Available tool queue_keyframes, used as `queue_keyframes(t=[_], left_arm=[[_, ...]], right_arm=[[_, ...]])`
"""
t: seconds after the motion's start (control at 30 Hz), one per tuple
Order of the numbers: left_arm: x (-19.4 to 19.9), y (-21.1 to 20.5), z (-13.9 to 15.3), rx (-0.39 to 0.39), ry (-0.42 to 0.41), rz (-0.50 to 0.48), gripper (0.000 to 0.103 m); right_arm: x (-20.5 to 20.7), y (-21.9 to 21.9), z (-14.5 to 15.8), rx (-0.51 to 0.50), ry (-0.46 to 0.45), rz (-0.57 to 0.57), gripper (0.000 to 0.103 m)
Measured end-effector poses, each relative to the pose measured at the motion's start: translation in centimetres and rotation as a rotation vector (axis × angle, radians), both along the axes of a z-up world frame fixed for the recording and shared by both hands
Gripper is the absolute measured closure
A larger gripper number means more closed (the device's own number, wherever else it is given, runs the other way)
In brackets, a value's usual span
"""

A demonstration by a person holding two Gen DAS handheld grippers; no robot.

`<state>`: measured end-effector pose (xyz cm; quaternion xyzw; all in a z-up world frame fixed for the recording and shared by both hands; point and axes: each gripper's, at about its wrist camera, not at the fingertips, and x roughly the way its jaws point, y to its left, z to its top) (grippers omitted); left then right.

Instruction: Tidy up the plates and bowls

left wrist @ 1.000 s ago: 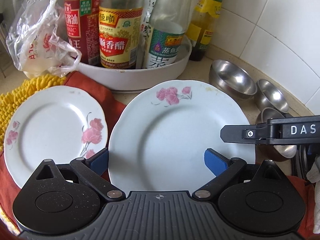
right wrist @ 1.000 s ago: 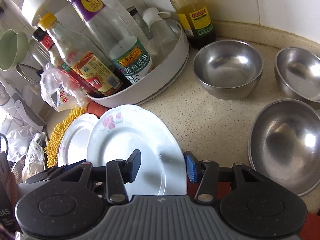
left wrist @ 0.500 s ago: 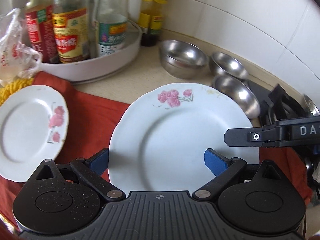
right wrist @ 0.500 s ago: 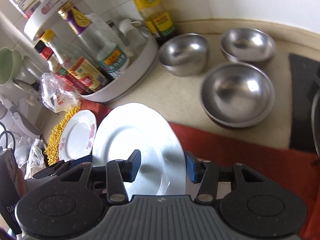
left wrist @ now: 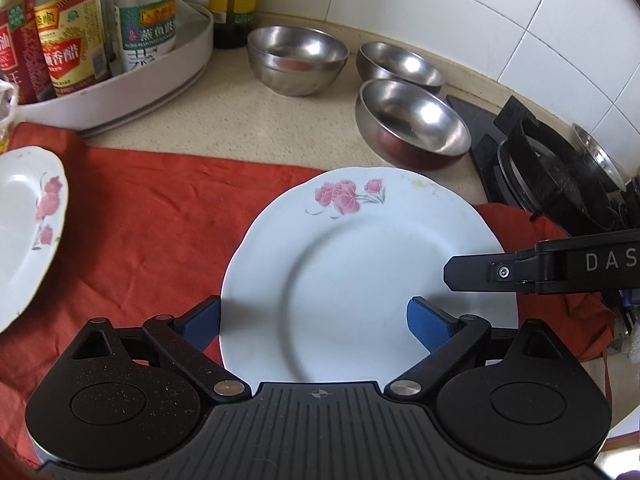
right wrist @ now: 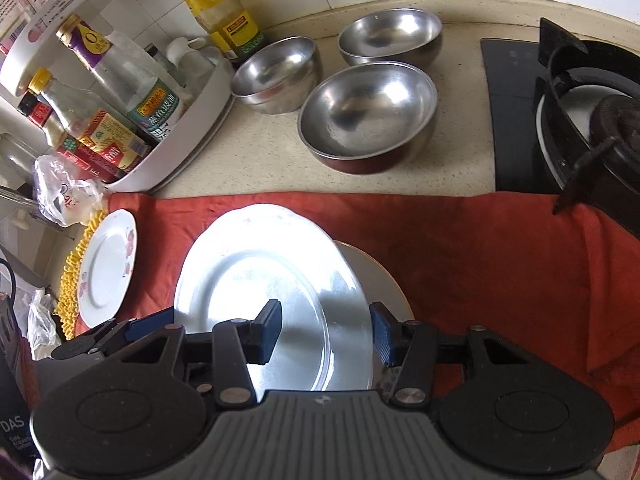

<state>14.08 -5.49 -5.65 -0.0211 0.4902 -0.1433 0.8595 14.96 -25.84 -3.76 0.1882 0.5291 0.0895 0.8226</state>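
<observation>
A large white plate with pink flowers (left wrist: 360, 264) hangs tilted over the red cloth (left wrist: 152, 216), carried by both grippers. My left gripper (left wrist: 314, 322) is shut on its near rim, one blue pad under the left edge and the other on top. My right gripper (right wrist: 324, 334) is shut on the same plate (right wrist: 256, 272), and one of its fingers (left wrist: 480, 274) lies over the right rim. Under the plate shows the cream rim of another plate (right wrist: 384, 280). A smaller flowered plate (right wrist: 106, 264) lies to the left. Three steel bowls (right wrist: 368, 112) stand behind the cloth.
A white turntable tray (left wrist: 168, 76) with several sauce bottles stands at the back left, and a yellow-labelled bottle (right wrist: 216, 4) stands by the tiled wall. The black gas stove (right wrist: 560, 112) with a pot is at the right. A yellow mat (right wrist: 74, 268) and a plastic bag (right wrist: 64, 196) lie far left.
Both grippers have carried the large plate to the right, away from the small plate and bottle tray, over the red cloth. The bowls and stove have come into view.
</observation>
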Motion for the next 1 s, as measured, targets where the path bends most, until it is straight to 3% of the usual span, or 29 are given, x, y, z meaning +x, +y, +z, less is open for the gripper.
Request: queue_keyframes(t=[0.2,0.33,0.63,1.0], left_arm=[[-0.5,-0.2,0.2,-0.007,-0.014,-0.027,0.007],[-1.0,-0.5,1.2,0.009,-0.076,-0.04,0.004],[-1.0,1.7,1.8,-0.002,-0.085,0.025,0.003],[-0.7,6.6,2.6,0.058,-0.108,0.2,0.002]], right_arm=[[-0.7,-0.3,-0.5,-0.026,0.02,-0.011,0.054],[-0.8,-0.8,-0.5,-0.049,0.02,-0.03,0.054],[-0.3,-0.9,1.6,-0.091,-0.073,-0.044,0.054],[3.1,5.9,2.0,-0.056,-0.112,0.183,0.053]])
